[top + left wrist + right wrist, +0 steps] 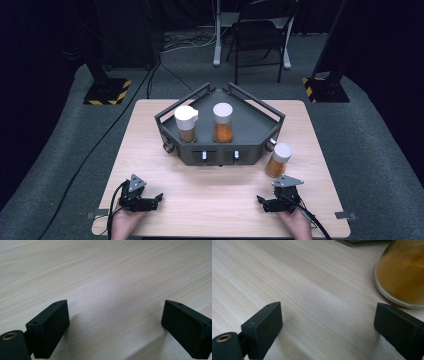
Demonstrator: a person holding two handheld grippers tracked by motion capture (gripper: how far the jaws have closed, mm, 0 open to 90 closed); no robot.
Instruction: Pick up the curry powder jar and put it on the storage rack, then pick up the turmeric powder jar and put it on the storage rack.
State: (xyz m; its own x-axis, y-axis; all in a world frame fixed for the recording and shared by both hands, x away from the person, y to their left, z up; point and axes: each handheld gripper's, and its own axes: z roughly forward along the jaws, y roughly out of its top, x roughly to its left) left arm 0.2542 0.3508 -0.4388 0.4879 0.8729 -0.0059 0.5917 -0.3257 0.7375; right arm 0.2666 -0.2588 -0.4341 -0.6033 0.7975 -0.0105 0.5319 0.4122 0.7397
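In the high view, the left gripper (159, 196) and the right gripper (260, 200) rest low at the near edge of the desk (150, 150), each in a hand, jaws pointed inward toward one another and empty. A grey tray (250, 117) with rails sits mid-desk holding two jars, a white-capped jar (186, 123) at the left and a taller orange-filled jar (222, 122) beside it. A third jar, the loose spice jar (278, 160), stands on the desk just outside the tray's right front corner, near the right gripper. It looks like the work's own thing, probably bound for the tray. It is tall and narrow, so a nudge from one jaw before both close could tip it, and the tray rail close by leaves little room to swing it in without a knock.

In the left gripper view, the jaws stand wide apart over bare wood, nothing between them. Little risk here unless this gripper crosses into the other's path.

In the right gripper view, the jaws are likewise spread with nothing gripped, and the spice jar's rounded base (404, 272) looms just beyond the right-hand jaw, off to one side of the gap. Going straight ahead, that jaw would strike the glass and shove it; smooth curved glass could also slip from a shallow pinch.
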